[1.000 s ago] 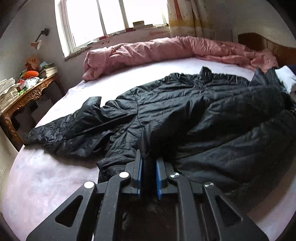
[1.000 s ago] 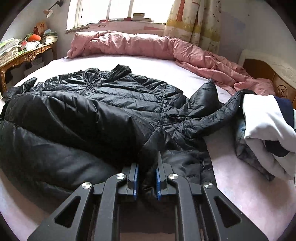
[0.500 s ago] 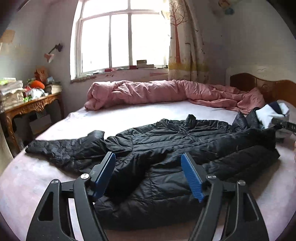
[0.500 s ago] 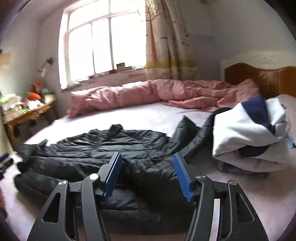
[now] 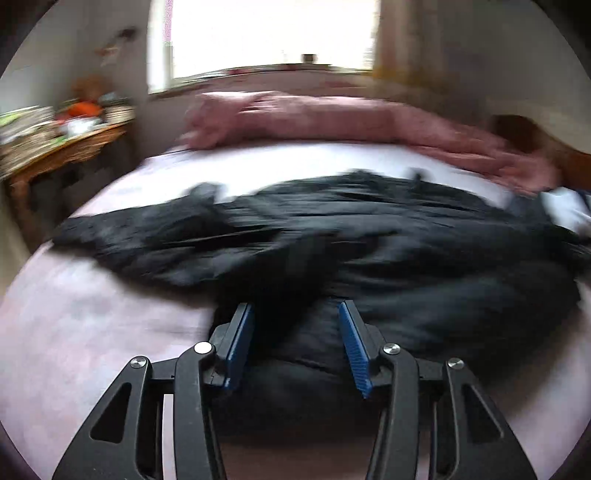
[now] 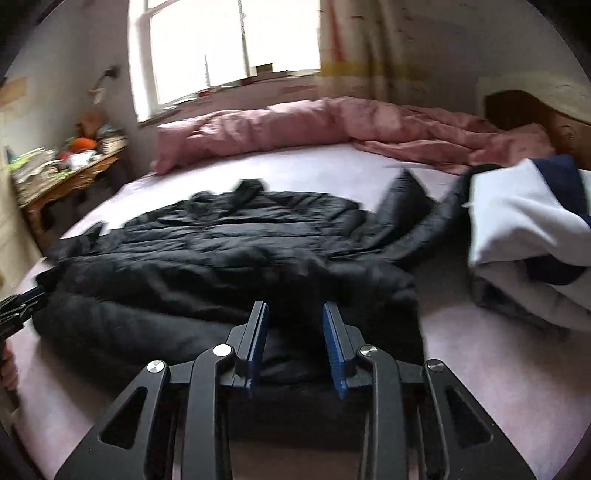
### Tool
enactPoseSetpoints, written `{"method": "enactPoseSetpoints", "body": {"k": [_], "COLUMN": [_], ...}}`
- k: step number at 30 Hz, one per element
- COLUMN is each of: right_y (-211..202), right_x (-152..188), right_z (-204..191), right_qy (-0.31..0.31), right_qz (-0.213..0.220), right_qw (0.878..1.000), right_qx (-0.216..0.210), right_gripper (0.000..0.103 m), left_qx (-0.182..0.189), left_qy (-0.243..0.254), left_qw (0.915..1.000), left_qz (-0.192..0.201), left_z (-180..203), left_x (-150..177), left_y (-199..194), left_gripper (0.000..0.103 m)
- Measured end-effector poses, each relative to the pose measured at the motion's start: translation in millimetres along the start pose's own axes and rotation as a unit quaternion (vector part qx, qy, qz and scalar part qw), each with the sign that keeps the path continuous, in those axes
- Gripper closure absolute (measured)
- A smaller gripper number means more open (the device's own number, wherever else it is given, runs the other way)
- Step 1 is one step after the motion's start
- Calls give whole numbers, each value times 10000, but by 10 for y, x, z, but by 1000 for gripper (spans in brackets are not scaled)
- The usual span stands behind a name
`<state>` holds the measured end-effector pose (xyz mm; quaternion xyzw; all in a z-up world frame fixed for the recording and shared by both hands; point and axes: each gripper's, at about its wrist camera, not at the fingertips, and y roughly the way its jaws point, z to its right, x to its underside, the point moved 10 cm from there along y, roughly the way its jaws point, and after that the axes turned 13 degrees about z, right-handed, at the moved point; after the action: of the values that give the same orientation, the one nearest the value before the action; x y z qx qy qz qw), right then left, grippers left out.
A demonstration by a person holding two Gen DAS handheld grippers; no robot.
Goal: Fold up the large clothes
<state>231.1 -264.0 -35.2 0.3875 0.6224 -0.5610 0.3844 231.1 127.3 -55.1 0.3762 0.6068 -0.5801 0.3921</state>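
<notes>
While both cameras look along the fingers at the bed, here's what each one gives:

Left wrist view: pretty blurry, so fine detail is lost.
Left gripper (image 5: 296, 314): jaws partly apart and closing, blue pads clear of the cloth as far as I can tell, with the near edge of the jacket showing in the gap.
Black puffer jacket (image 5: 369, 251): spread across the bed sheet (image 5: 92, 325), one sleeve trailing off to the left side of the picture.
Pink duvet (image 5: 314, 118): bunched along the far side of the bed under the window (image 5: 266, 33).
Wooden side table (image 5: 66, 147): at the left, piled with clutter.

Right wrist view: sharper.
Right gripper (image 6: 294, 314): jaws at a narrowish gap and closing, pads not pressing on anything, jacket (image 6: 229, 258) hem just beyond the tips.
Jacket layout: lies mostly flat, collar toward the far side, a sleeve reaching right toward the white and navy garment (image 6: 528, 221).
White and navy garment: heaped at the right edge of the bed, near the wooden headboard (image 6: 524, 110).
Left gripper again (image 6: 22, 306): its tip peeks in at the far left edge, beside the jacket.
</notes>
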Motion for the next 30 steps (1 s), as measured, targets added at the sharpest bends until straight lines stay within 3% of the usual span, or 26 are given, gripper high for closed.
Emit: {"method": "enactPoseSetpoints", "body": {"k": [2,5,9,11,13,16,18,20,25,28,30], "right_y": [50,168,291,292,236,41,-47,-48,297,521,626], "right_x": [-3,44,116,116,41,-121,-175,-186,-55,81,197], "right_z": [185,421,599,589,529,312,145,49,186,299,357], "right_qy": [48,100,34,244,320,315,209,31,192,489,620], "right_qz": [21,-62,-159,-187,-50,343,492,558,194,-238,-508], "right_qw": [9997,9984,9953,9962,9971,9986,9986,9983,9996,9985,9967], "right_qx": [242,561,957,817,681,260,-53,-133,102,108,144], "right_gripper": [70,70,70,70,70,70,70,70,70,70,70], "left_qx": [-281,-272,-692,-768,-912,-658,-255,37,6,-18,56], "left_qy": [-269,-659,-166,89,459,533,462,446,245,-138,-449], "left_qw": [9992,9974,9975,9969,9948,9954,9955,9951,9989,9999,9983], "left_qz": [-55,-39,33,-112,-19,457,791,877,404,-45,-377], "left_z": [-188,-327,-402,-355,-309,-189,-45,90,100,-16,-103], "left_x": [22,-3,-18,23,19,-141,-266,-327,-226,-77,51], "left_y": [103,135,147,179,172,3,-147,-204,83,307,425], "left_gripper": [57,56,55,55,55,53,45,41,41,41,35]}}
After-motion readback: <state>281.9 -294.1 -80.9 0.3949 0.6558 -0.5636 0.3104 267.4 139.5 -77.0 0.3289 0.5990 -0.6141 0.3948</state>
